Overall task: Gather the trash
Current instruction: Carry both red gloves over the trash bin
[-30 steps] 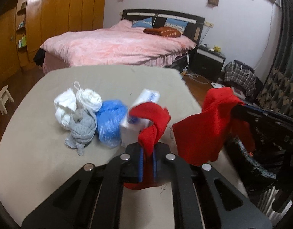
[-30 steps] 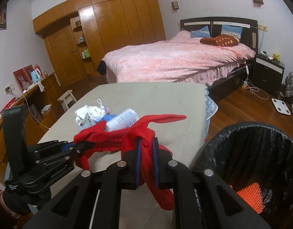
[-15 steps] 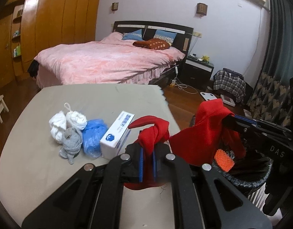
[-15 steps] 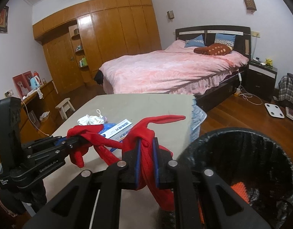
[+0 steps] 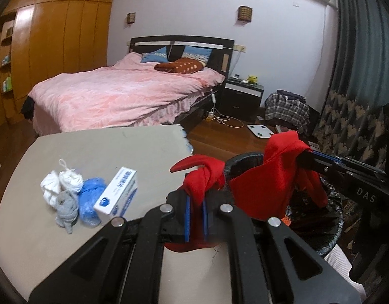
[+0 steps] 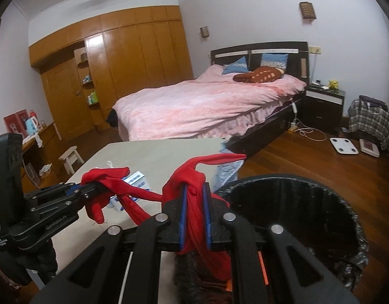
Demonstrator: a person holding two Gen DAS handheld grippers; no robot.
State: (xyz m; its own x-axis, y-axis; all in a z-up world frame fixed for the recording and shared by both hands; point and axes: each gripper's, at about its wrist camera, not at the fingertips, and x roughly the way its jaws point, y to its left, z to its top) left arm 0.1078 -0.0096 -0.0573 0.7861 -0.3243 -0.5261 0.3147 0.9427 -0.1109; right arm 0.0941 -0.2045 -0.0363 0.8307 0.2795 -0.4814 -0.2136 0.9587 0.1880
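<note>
Red cloth (image 6: 194,202) stretches between the clamped left gripper (image 5: 195,211) and right gripper (image 6: 194,215) (both pinching it) beside the black bin (image 6: 295,202).

On the table (image 5: 98,147), a box (image 5: 118,193) lies at about nine o'clock from the left gripper (image 5: 195,224), with bundles of cloth (image 5: 67,192) just beyond it at nine. The bin (image 6: 290,217) stands off the table's edge at three o'clock. A cloth (image 5: 265,190) hangs between both grippers, over the bin's rim. The bed (image 5: 123,93) lies behind at twelve.
</note>
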